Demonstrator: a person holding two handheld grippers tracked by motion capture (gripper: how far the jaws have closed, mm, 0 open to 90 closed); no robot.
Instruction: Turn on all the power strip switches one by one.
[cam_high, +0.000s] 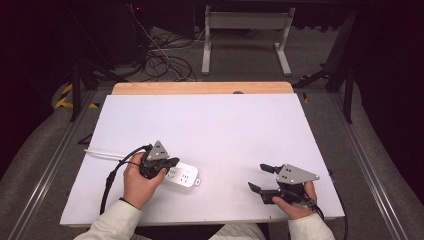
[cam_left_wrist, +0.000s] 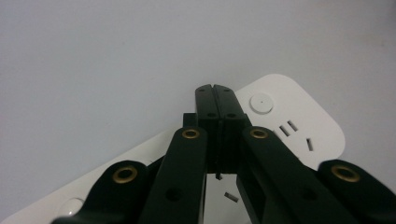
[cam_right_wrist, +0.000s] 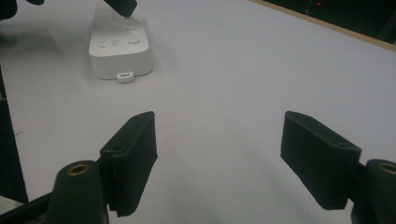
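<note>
A white power strip (cam_high: 186, 176) lies flat on the white tabletop at the front left, and its thin white cord (cam_high: 102, 154) runs off to the left. My left gripper (cam_high: 171, 162) hangs over the strip's left part, shut with nothing between its jaws. In the left gripper view the closed tips (cam_left_wrist: 215, 92) sit just beside the strip's round button (cam_left_wrist: 261, 103); whether they touch the strip (cam_left_wrist: 299, 126) I cannot tell. My right gripper (cam_high: 261, 177) is open and empty at the front right. In the right gripper view it (cam_right_wrist: 219, 154) faces the strip (cam_right_wrist: 120, 51) from a distance.
The white sheet (cam_high: 210, 125) covers the table, with a bare wooden strip (cam_high: 200, 88) along its far edge. Beyond the table are a white metal stand (cam_high: 245, 30) and loose cables (cam_high: 165, 60) on the floor. Metal rails (cam_high: 60, 150) run along both sides.
</note>
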